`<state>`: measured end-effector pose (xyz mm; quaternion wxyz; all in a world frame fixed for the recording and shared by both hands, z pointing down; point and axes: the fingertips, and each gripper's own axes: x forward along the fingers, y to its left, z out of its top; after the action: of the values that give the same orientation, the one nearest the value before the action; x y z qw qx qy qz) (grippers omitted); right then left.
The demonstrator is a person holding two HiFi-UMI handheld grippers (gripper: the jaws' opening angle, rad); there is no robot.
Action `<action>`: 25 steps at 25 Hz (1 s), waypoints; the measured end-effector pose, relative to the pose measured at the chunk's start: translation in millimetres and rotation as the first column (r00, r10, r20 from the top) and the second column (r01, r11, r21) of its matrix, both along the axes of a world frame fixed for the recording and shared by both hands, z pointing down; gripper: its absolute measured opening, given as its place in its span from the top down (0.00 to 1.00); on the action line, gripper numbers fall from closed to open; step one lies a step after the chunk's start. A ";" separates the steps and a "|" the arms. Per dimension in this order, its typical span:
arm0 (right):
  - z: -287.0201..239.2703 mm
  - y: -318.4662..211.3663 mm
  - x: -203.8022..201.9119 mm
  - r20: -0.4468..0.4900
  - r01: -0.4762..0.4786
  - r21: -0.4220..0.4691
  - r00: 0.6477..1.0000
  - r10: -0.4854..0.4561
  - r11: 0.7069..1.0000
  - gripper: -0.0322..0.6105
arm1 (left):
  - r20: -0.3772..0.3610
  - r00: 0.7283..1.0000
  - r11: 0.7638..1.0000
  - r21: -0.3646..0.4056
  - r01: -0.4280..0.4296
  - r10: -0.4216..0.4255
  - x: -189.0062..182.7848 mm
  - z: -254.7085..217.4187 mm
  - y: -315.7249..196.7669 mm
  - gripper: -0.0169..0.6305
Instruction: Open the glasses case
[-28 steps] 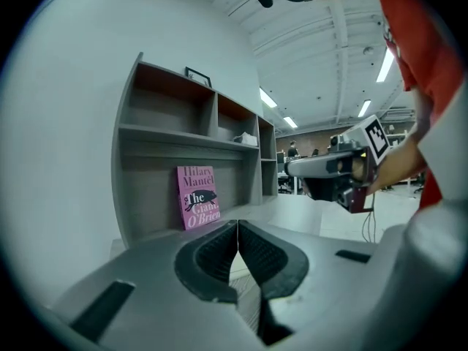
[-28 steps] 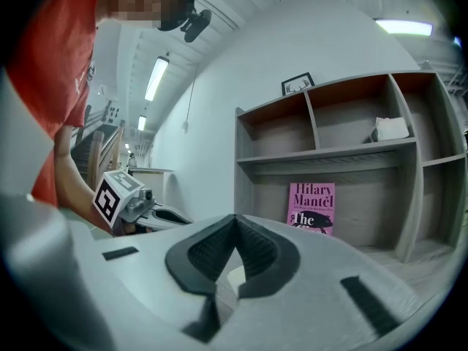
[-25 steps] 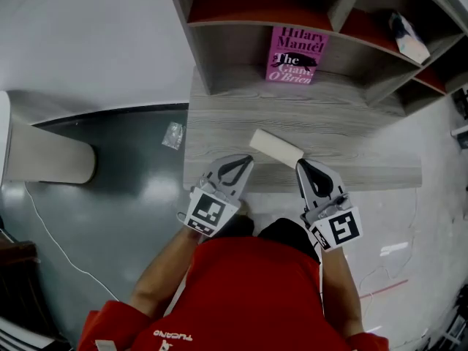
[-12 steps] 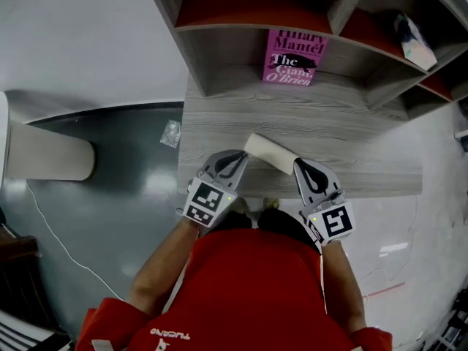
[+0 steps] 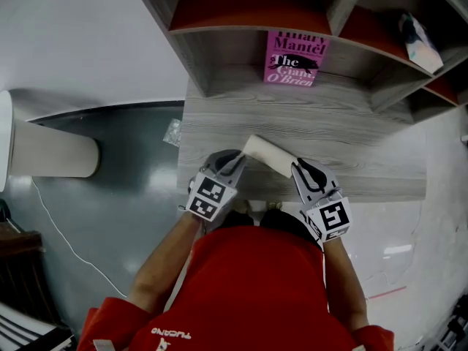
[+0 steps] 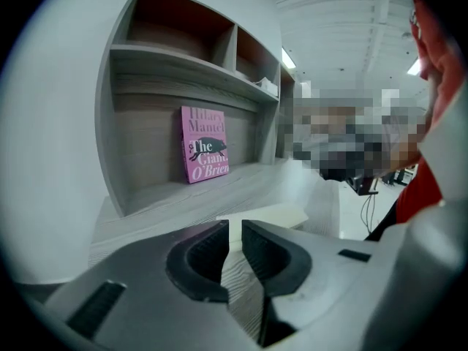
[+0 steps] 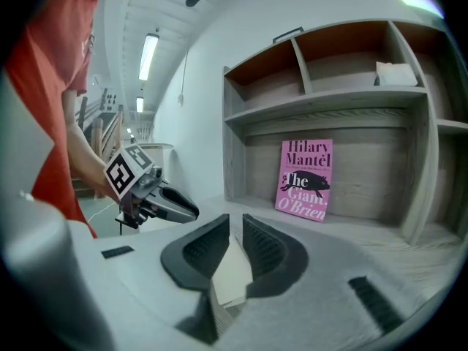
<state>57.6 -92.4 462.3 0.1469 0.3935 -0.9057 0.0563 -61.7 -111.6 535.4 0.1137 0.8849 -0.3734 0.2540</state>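
The glasses case (image 5: 265, 154) is a cream oblong box lying slantwise on the grey wooden desk (image 5: 344, 134). My left gripper (image 5: 238, 161) sits at the case's left end and my right gripper (image 5: 298, 168) at its right end. Both pairs of jaws are opening, with only a narrow gap. In the left gripper view the case (image 6: 272, 213) lies just beyond the left gripper (image 6: 235, 229). In the right gripper view the right gripper (image 7: 235, 232) hangs over the case (image 7: 232, 273), whose end shows through the gap, and the pads do not press on it. The left gripper (image 7: 191, 212) shows across from it.
A pink book (image 5: 295, 57) stands upright in the shelf unit (image 5: 219, 57) at the desk's back. A small clear packet (image 5: 172, 132) lies on the dark floor at the left. The desk's front edge is right under the grippers.
Both grippers have come down and forward to the case's two ends. The head view has shifted a little. The case has not visibly moved.
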 end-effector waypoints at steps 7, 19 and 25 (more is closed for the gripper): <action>33.7 1.3 -2.0 -0.067 0.020 -0.072 0.997 -0.025 0.997 0.74 | 0.060 0.997 0.996 -0.073 -0.046 0.050 4.6 22.6 -7.1 0.81; 71.7 0.1 -5.0 -0.182 0.069 -0.161 0.978 -0.098 0.985 0.51 | 0.164 0.977 0.974 -0.201 -0.106 0.140 10.3 56.6 -14.3 0.74; 95.4 1.9 -8.6 -0.268 0.100 -0.199 0.951 -0.153 0.975 0.49 | 0.164 0.973 0.967 -0.221 -0.124 0.162 14.2 60.4 -15.9 0.74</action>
<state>49.0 -90.4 557.7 0.3131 0.3233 -0.8900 0.0732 -47.5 -127.5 595.8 0.1533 0.8660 -0.2882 0.3789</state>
